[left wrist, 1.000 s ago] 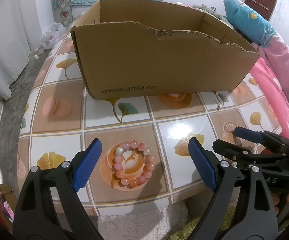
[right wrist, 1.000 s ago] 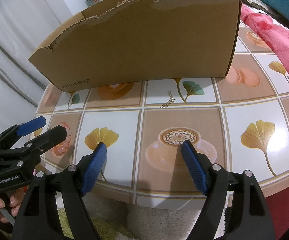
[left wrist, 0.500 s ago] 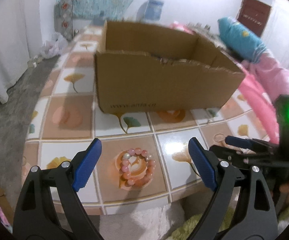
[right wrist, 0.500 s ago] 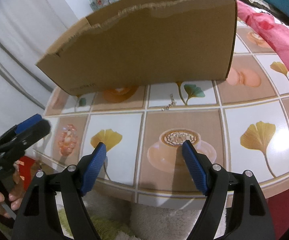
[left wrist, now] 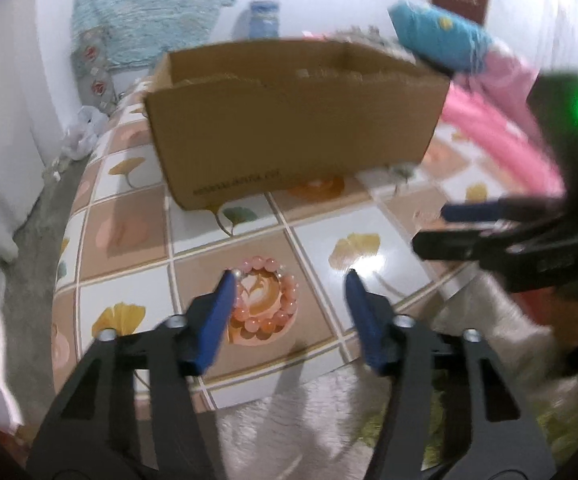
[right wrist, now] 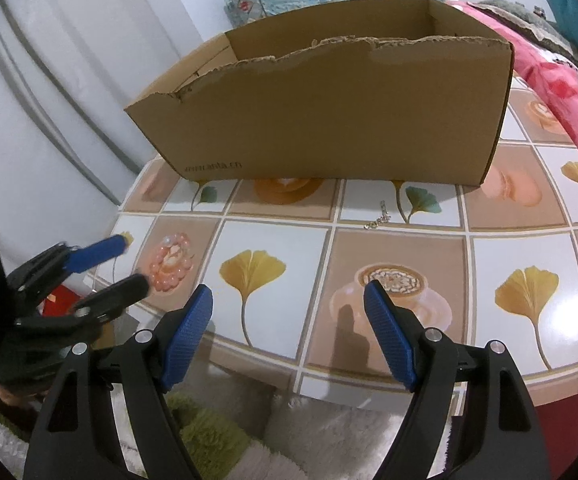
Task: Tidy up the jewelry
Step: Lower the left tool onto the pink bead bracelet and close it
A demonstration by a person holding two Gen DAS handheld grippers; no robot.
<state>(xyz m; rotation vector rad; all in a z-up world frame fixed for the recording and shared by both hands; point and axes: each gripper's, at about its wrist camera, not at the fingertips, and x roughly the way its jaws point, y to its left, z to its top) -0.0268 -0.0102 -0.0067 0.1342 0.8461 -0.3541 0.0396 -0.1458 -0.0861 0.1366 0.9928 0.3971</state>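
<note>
A pink bead bracelet lies flat on the tiled table near its front edge, also visible in the right wrist view. My left gripper hovers over the bracelet with its jaws closing. The bracelet sits between them close to the left finger, and the pads do not press on it. My right gripper stands open over the table's front edge with nothing between its fingers. A thin silver chain lies in front of the cardboard box.
The open cardboard box with a torn front rim stands at mid table. Pink bedding and a blue pillow lie to the right. A fuzzy rug is below the table edge. White curtains hang at the left.
The left gripper's jaws have narrowed around the bracelet, and its view has pulled back and rolled, now blurred. The right gripper stays open; its view has turned slightly.
</note>
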